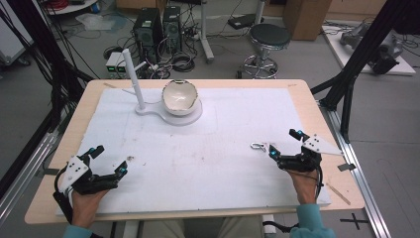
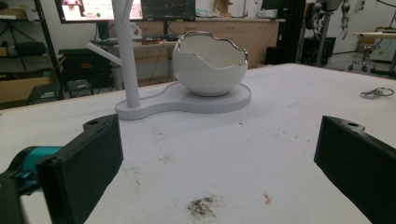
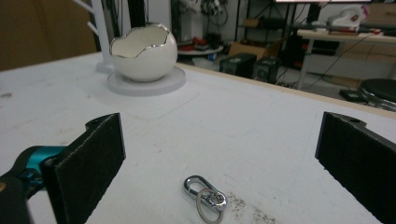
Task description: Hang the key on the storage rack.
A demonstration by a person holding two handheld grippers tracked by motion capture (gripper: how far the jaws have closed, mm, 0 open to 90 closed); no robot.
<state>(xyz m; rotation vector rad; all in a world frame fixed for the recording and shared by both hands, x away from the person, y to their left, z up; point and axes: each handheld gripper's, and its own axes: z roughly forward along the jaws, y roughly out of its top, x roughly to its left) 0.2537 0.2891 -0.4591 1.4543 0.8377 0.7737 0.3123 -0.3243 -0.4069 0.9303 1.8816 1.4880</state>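
Note:
A small metal clasp with a key ring (image 1: 258, 146) (image 3: 204, 192) lies on the white mat right of centre; it also shows far off at the right edge (image 2: 376, 93). My right gripper (image 1: 286, 142) (image 3: 219, 154) rests just right of it, open, jaws wide and empty. A white eggshell-shaped bowl (image 1: 179, 96) (image 2: 210, 63) (image 3: 142, 51) sits on a white base with an upright branched post (image 1: 132, 75) (image 2: 125, 51) at the mat's far side. My left gripper (image 1: 110, 158) (image 2: 219, 158) rests at the near left, open and empty, facing the bowl.
The white mat (image 1: 208, 148) covers most of a wooden table (image 1: 69, 124). Dark smudges mark the mat (image 2: 201, 206). Beyond the table stand computer towers (image 1: 157, 29), a stool (image 1: 267, 42) and black frame legs (image 1: 346, 84).

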